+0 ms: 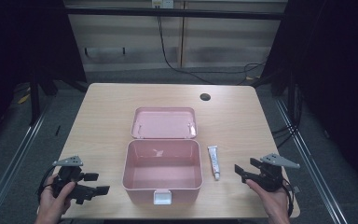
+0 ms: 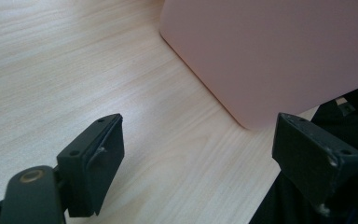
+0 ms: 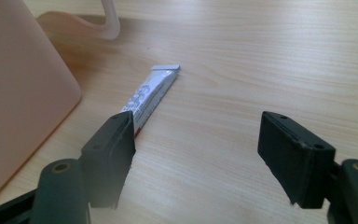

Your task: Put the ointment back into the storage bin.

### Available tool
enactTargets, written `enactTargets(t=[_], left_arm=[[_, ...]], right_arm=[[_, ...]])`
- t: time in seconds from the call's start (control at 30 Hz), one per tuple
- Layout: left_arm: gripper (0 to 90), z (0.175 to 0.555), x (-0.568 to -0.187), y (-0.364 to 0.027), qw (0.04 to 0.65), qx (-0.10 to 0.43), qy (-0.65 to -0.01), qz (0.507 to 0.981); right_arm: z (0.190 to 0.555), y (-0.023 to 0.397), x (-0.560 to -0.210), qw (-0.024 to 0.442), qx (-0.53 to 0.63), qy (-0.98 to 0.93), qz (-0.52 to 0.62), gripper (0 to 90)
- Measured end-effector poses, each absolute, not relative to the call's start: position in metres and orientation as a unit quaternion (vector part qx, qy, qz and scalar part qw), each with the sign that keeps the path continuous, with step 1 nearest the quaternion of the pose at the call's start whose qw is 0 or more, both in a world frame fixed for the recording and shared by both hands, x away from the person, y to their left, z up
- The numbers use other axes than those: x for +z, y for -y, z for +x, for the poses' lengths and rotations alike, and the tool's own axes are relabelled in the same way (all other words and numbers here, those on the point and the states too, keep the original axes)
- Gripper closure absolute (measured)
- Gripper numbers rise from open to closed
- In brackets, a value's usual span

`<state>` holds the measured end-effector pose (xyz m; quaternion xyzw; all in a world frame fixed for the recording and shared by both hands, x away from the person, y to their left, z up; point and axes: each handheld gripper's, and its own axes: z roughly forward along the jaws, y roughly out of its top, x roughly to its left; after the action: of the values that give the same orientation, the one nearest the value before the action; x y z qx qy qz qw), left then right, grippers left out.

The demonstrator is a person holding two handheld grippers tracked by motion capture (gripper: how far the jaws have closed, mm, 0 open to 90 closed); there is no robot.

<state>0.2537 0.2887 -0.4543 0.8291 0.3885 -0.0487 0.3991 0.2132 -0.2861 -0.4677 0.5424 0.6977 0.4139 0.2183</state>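
A pink box (image 1: 162, 171) stands open in the middle of the table, its lid (image 1: 164, 122) laid back behind it. A small white tube (image 1: 213, 161) lies flat just right of the box. My left gripper (image 1: 98, 183) rests near the table's front left, open and empty, jaws pointing at the box's left wall (image 2: 270, 51). My right gripper (image 1: 243, 171) is at the front right, open and empty, pointing left toward the tube (image 3: 151, 93), whose near end sits behind the left jaw in the right gripper view. The box's side (image 3: 18, 88) is at that view's left.
The wooden table (image 1: 107, 112) has a round cable hole (image 1: 205, 97) at the back right. A white latch (image 1: 162, 198) sticks out from the box's front. Dark floor and metal rails flank the table; cables hang against the wall behind.
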Motion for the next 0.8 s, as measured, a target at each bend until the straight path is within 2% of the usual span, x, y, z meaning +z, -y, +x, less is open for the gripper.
enactTargets(t=[0.23, 0.4, 0.67, 0.77, 0.8], left_arm=[[16.7, 0.254, -0.455, -0.289, 0.397, -0.047, -0.39, 0.829], [16.7, 0.253, -0.455, -0.288, 0.397, -0.048, -0.39, 0.829], [16.7, 0.253, -0.455, -0.289, 0.398, -0.048, -0.391, 0.828], [16.7, 0.253, -0.455, -0.289, 0.397, -0.048, -0.39, 0.829], [16.7, 0.253, -0.455, -0.289, 0.398, -0.05, -0.39, 0.829]], right_arm=[[0.214, 0.283, -0.468, 0.208, 0.393, -0.717, 0.536, 27.5], [0.219, 0.282, -0.463, 0.183, 0.399, -0.727, 0.528, 37.9], [0.223, 0.278, -0.449, 0.161, 0.395, -0.737, 0.525, 43.5], [0.226, 0.275, -0.445, 0.136, 0.388, -0.741, 0.531, 43.8], [0.227, 0.273, -0.443, 0.126, 0.376, -0.749, 0.531, 46.5]])
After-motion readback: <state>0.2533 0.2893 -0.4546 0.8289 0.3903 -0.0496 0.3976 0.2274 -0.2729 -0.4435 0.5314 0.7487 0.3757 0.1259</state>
